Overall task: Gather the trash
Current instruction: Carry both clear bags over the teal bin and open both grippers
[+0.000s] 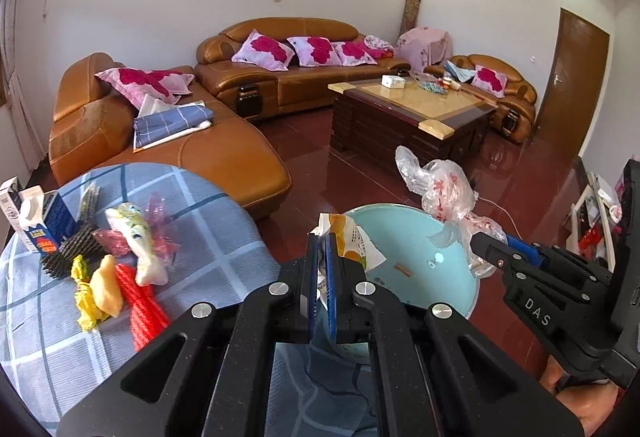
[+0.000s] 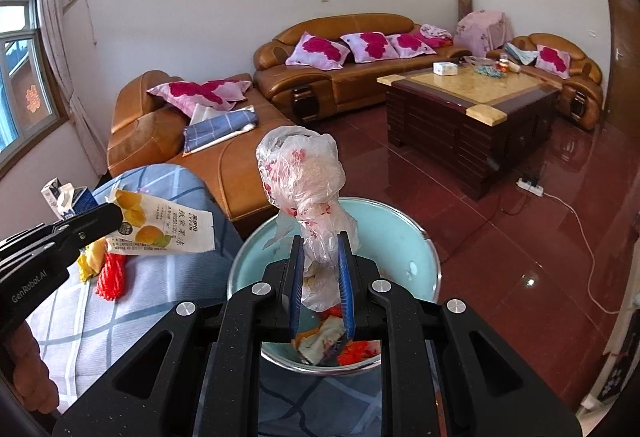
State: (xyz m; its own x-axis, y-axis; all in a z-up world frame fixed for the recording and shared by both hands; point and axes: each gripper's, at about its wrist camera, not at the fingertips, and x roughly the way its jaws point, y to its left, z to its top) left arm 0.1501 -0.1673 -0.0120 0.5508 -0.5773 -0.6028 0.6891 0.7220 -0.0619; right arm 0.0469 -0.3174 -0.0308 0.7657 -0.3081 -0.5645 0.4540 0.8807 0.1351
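So both grippers have their hands full here. The left gripper [image 1: 322,237] is clamped all the way down on a flat juice pouch [image 1: 352,241], the white one with orange fruit printed on it, and the pouch sticks up out of the pads right at the near-left rim of the light blue bin [image 1: 404,229]. The right gripper [image 2: 320,241] is nearly closed too, squeezing the neck of a crumpled clear plastic bag [image 2: 304,173] with red print, and that bag bulges up above the pads directly over the bin, which in the right wrist view already has some scraps and wrappers lying in its bottom.

Left of the bin is the tabletop [image 1: 224,237] with a blue checked cloth, and there's still a pile of stuff on it: a red mesh sleeve [image 1: 140,301], a yellow wrapper [image 1: 84,297], a white and green snack packet [image 1: 136,241], a black foam net [image 1: 72,249], some pink cellophane [image 1: 160,213], and a blue and white milk carton [image 1: 44,221] standing at the far-left edge. Well beyond the bin there's a brown leather sofa [image 1: 240,157] and a coffee table [image 1: 404,105].
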